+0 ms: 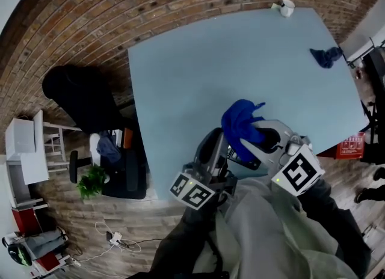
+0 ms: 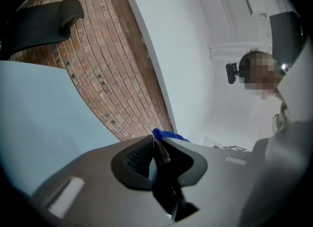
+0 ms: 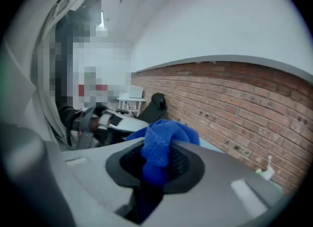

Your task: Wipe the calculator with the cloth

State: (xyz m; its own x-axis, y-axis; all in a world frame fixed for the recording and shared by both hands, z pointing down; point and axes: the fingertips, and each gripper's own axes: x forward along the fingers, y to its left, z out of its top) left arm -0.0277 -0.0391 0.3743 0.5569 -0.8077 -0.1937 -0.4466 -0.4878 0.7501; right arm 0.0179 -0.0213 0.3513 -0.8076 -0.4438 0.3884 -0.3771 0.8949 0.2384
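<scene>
My right gripper is shut on a bright blue cloth, which bunches up out of its jaws. In the head view the cloth hangs above the near part of the light blue table, with the right gripper reaching in from the right. My left gripper is shut on a thin dark slab seen edge-on, the calculator. In the head view the left gripper sits just left of the cloth, and a dark strip of the calculator shows between the two grippers.
A second blue cloth lies at the table's far right edge. A white cup stands at the far corner. Left of the table are a black chair, a small plant and a white shelf on the brick floor.
</scene>
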